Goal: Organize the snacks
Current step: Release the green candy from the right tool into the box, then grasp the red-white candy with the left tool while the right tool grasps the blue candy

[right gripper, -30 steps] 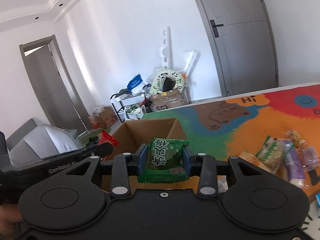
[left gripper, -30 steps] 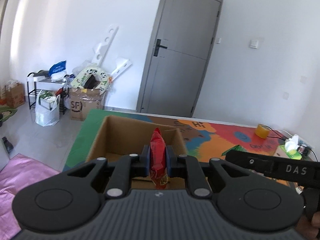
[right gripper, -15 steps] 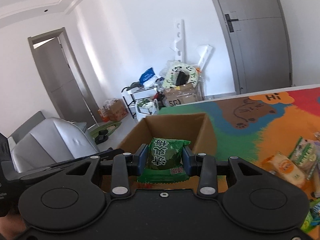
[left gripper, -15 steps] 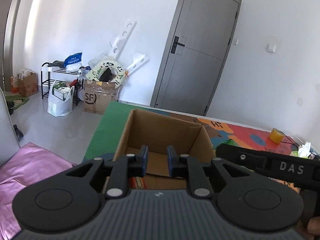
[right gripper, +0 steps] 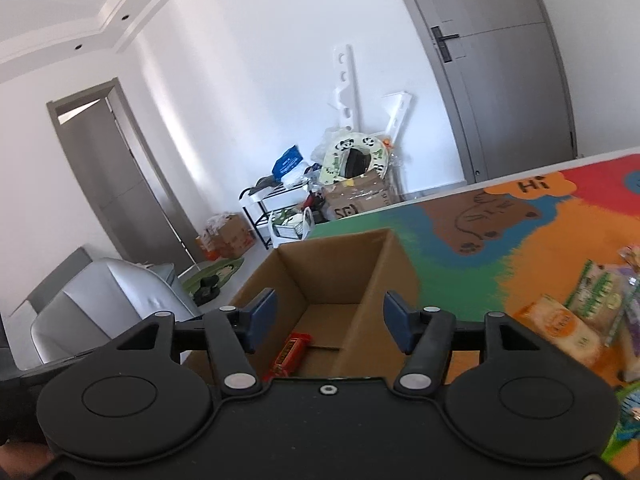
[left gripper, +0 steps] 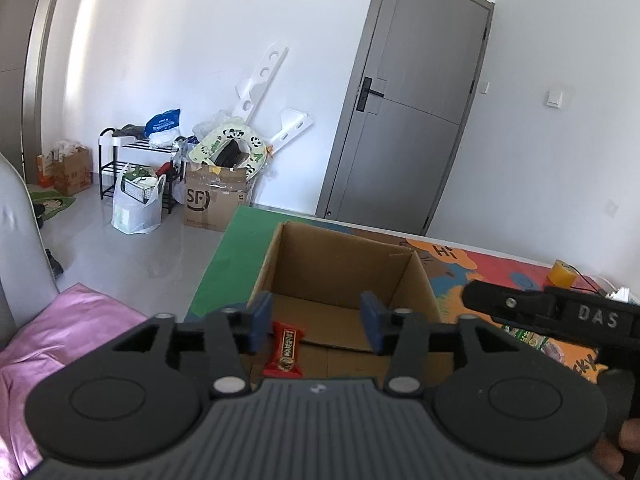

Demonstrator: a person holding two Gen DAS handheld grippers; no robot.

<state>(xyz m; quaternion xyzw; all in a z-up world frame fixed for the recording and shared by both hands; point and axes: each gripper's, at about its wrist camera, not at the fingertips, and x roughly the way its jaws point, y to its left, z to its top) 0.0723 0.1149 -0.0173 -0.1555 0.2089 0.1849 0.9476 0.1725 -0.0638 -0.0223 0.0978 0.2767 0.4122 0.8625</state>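
Observation:
An open cardboard box point(left gripper: 344, 264) stands on the colourful mat; it also shows in the right wrist view point(right gripper: 332, 268). A red snack packet point(left gripper: 285, 349) lies on the box floor, seen in the right wrist view too point(right gripper: 291, 354). My left gripper point(left gripper: 316, 320) is open and empty above the box's near edge. My right gripper point(right gripper: 328, 320) is open and empty above the box. The green packet is out of sight. The right gripper's body point(left gripper: 560, 312) crosses the left wrist view at the right.
Several loose snack packets point(right gripper: 588, 300) lie on the mat point(right gripper: 520, 236) right of the box. A yellow tape roll point(left gripper: 562, 273) sits at the far right. A grey chair point(right gripper: 104, 300), a pink cushion point(left gripper: 60, 320) and floor clutter point(left gripper: 216, 184) are to the left.
My left gripper let go of the red packet, which now lies in the box. My right gripper opened and the green packet left its jaws. Both grippers shifted over the box.

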